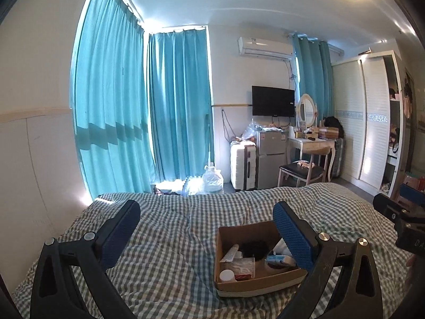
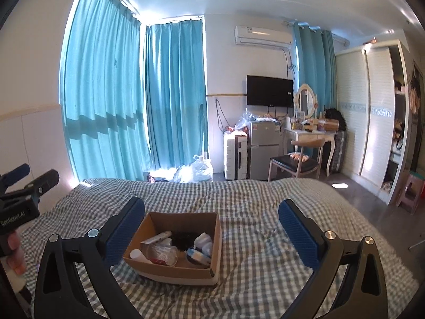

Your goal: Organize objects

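An open cardboard box [image 1: 245,232] sits on the checked bed; it also shows in the right wrist view [image 2: 183,219]. It holds several small items: a white tube [image 2: 159,238], a white-capped bottle [image 1: 227,275], a dark bundle [image 2: 184,239], a clear container with a red label [image 2: 162,255] and white and blue packets [image 2: 200,247]. My left gripper [image 1: 207,236] is open and empty above the bed, its right finger in front of the box's right side. My right gripper [image 2: 211,234] is open and empty, with the box between its fingers and lower left.
The green-and-white checked bedspread [image 2: 265,207] fills the foreground. Beyond the bed stand teal curtains [image 1: 175,101], a white suitcase [image 1: 243,164], a small fridge [image 1: 271,156], a chair [image 1: 300,170], a dressing table [image 1: 310,143] and a wardrobe [image 1: 372,122]. A pink stool [image 2: 410,186] stands at the right.
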The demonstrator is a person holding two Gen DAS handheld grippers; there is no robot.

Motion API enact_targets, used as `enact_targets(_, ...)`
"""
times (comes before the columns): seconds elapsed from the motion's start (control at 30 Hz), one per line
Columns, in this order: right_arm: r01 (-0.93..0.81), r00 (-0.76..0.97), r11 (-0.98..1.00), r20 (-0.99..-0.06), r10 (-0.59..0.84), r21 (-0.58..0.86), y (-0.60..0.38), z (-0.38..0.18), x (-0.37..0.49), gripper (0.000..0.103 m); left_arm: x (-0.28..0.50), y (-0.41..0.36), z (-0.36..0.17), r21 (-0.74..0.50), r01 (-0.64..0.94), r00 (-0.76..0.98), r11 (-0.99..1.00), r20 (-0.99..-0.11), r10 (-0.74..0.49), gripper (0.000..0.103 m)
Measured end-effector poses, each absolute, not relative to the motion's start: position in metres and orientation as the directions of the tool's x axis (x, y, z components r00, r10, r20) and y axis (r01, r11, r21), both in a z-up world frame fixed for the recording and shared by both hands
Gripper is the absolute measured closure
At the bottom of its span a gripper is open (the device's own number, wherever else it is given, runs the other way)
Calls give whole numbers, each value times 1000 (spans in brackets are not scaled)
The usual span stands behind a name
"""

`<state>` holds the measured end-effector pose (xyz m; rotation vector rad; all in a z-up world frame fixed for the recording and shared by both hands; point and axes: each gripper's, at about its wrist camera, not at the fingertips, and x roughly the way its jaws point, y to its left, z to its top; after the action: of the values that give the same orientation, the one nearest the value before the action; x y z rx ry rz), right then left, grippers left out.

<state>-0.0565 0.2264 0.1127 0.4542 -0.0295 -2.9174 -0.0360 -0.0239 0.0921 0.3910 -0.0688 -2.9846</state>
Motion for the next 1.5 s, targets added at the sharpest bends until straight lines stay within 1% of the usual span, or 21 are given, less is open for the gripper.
enact_targets(0.1,177,-933,-983,-311,-184,50,227,92,-57,2,-33,-19,70,63,122,-957,-990,-258,-135,0)
enact_targets(0.2,167,-935,-986,-317,-160,6,222,74,-56,2,-32,-16,48,58,136,-950,-989,-277,-147,0)
enact_targets(0.33,134,-950,-991,-288,-122,-21,225,51,-49,2,-30,-23,24,6,155,-938,-988,-314,-149,0)
enact_targets(0.4,123,-958,-992,-267,-108,-37,226,41,-44,2,-27,-22,12,31,207,-932,-978,-296,-207,0)
enact_targets(0.53,108,-959,-994,-266,-95,-34,229,27,-40,2,-27,-23,3,50,211,-926,-976,-308,-216,0)
enact_targets(0.63,105,-958,-994,-270,-97,-12,231,26,-41,2,-20,-23,3,28,209,-934,-977,-290,-208,0)
enact_targets(0.77,96,-958,-995,-273,-89,-13,234,27,-40,2,-17,-19,6,48,209,-937,-977,-276,-214,0)
enact_targets(0.9,95,-957,-995,-275,-89,-8,234,28,-39,2,-14,-18,7,34,189,-943,-981,-271,-191,0)
enact_targets(0.97,96,-955,-995,-281,-91,-5,234,27,-39,2,-12,-18,7,45,197,-946,-979,-252,-202,0)
enact_targets(1.1,97,-954,-995,-286,-89,-17,231,25,-40,2,-12,-17,6,63,209,-945,-976,-246,-218,0)
enact_targets(1.23,102,-953,-995,-290,-93,-18,230,24,-41,2,-14,-18,4,55,196,-942,-979,-265,-204,0)
enact_targets(1.5,107,-949,-994,-300,-97,-18,228,22,-43,2,-14,-19,5,48,183,-945,-982,-268,-189,0)
